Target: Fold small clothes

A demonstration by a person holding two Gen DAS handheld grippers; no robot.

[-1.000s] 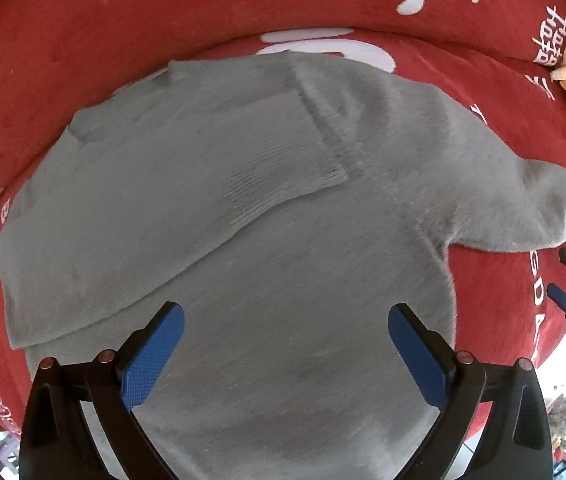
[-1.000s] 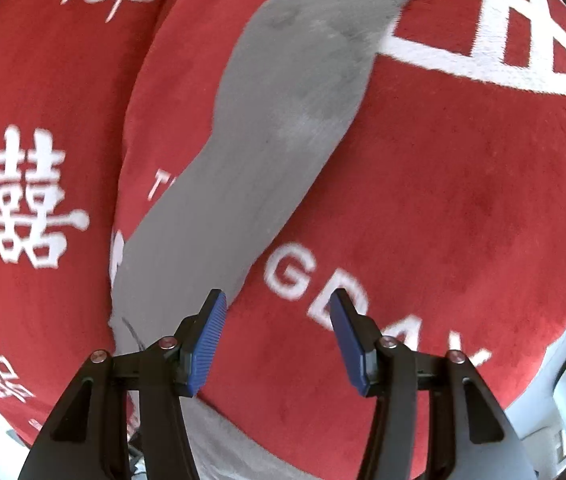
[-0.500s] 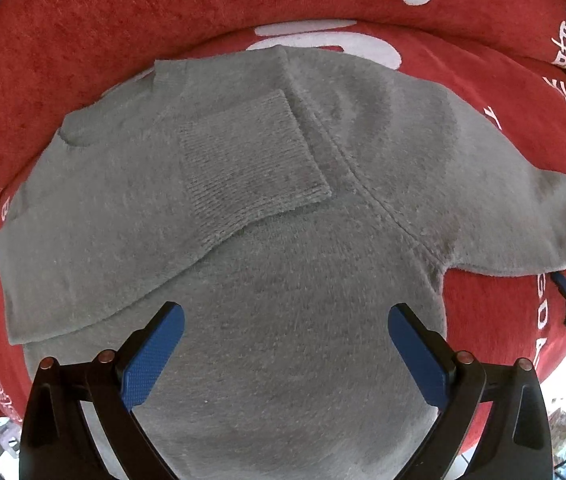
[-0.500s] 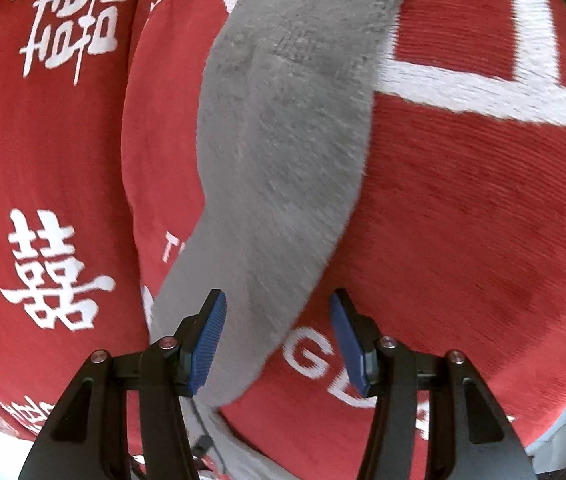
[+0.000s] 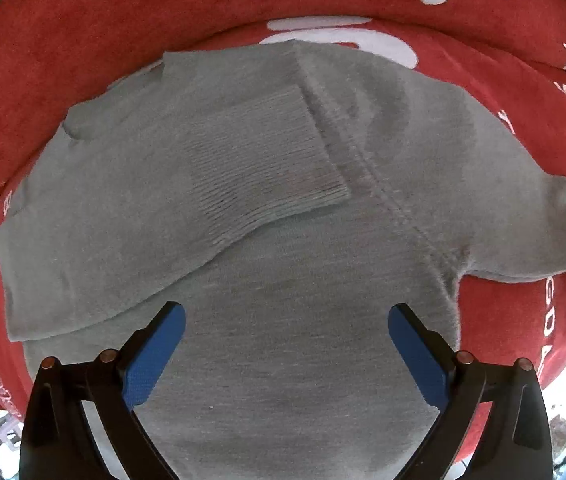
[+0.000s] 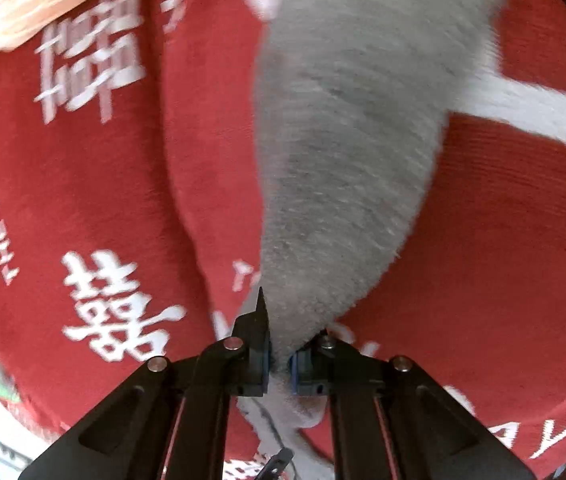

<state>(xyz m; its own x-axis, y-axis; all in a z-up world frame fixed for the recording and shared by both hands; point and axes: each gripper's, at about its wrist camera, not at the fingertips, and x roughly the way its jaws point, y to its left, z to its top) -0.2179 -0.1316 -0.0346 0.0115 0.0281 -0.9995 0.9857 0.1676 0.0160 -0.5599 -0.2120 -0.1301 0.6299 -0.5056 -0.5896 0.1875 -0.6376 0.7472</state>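
Underneath, spreading across both views: red blanket [image 5: 83, 40] printed with white characters. Lying flat on it: grey sweater [image 5: 283, 280], one ribbed-cuff sleeve [image 5: 259, 168] folded across the chest, the other sleeve [image 6: 343, 160] stretching away toward the right. Hovering over the sweater's lower body: left gripper [image 5: 283, 344], blue pads spread wide, gripping nothing. Pinching the outstretched sleeve's end: right gripper [image 6: 279, 360], fingers closed tight on the cloth. Showing at one corner: peach fabric [image 6: 43, 4], blurred.
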